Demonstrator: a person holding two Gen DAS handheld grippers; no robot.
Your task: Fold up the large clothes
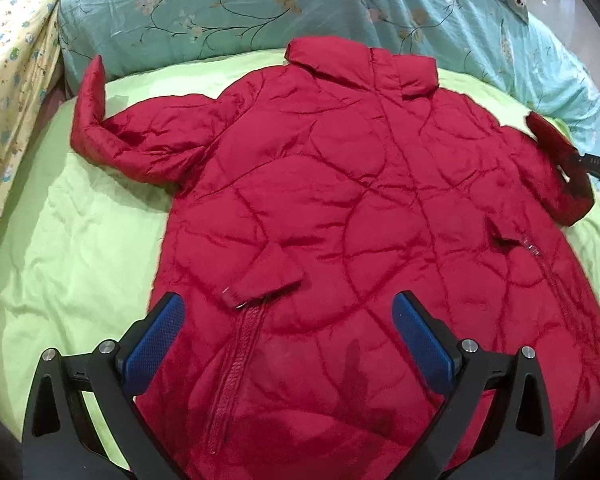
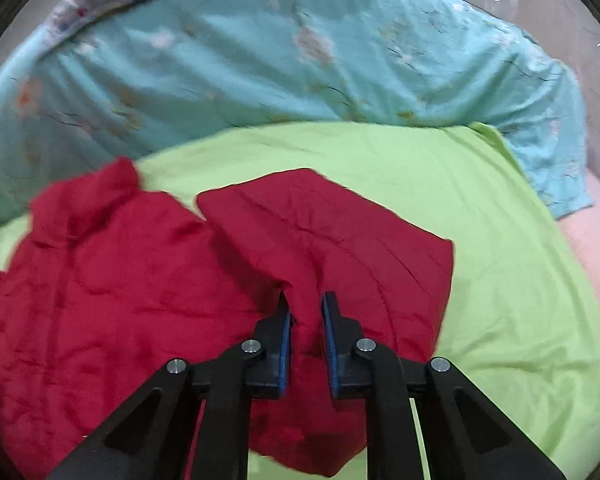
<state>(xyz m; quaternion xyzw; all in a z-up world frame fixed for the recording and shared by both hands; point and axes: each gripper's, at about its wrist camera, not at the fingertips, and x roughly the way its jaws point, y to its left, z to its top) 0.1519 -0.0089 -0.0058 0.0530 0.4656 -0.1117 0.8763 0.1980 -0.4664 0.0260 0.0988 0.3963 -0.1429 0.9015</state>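
Observation:
A red quilted jacket [image 1: 360, 208] lies spread flat on the green bed sheet [image 1: 80, 248], collar at the far side. Its left sleeve [image 1: 112, 136] bends upward at the left. My left gripper [image 1: 288, 312] is open above the jacket's lower part, holding nothing. My right gripper [image 2: 307, 312] is shut on a fold of the right sleeve [image 2: 332, 240], the red cloth pinched between the blue pads. In the left wrist view the right gripper [image 1: 580, 160] shows at the far right edge on that sleeve [image 1: 560, 168].
A turquoise floral quilt [image 1: 300, 4] is bunched along the far side of the bed; it also shows in the right wrist view [image 2: 260, 60]. A yellow printed blanket [image 1: 16, 60] lies at the left. The green sheet [image 2: 520, 280] spreads to the right of the sleeve.

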